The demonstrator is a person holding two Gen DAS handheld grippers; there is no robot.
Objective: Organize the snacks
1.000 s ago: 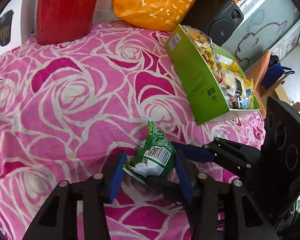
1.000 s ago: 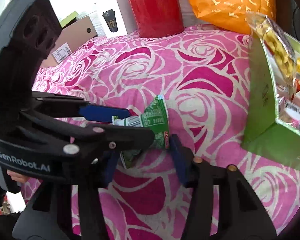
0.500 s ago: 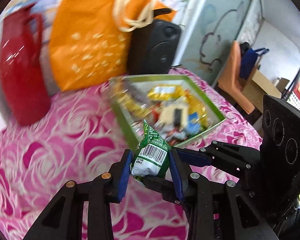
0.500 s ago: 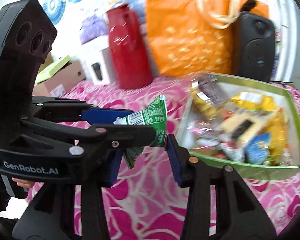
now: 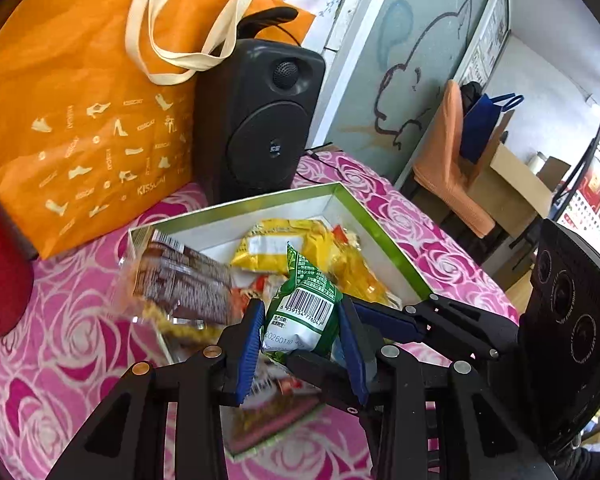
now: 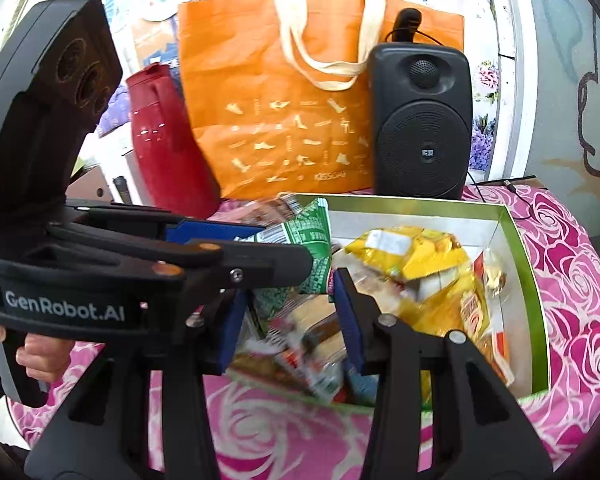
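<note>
Above the green snack box (image 5: 384,236), the left gripper (image 5: 300,340) pinches a green barcoded snack packet (image 5: 306,312); the right gripper (image 6: 292,312) hangs alongside, blue pads (image 6: 348,320) apart, holding nothing.

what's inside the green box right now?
The green-rimmed cardboard box holds loose snack packs: yellow crinkly packets, a brown-labelled clear bag at its left edge, and red-and-white wrappers. Whatever lies beneath the pile, and behind the grippers' fingers, is covered.
</note>
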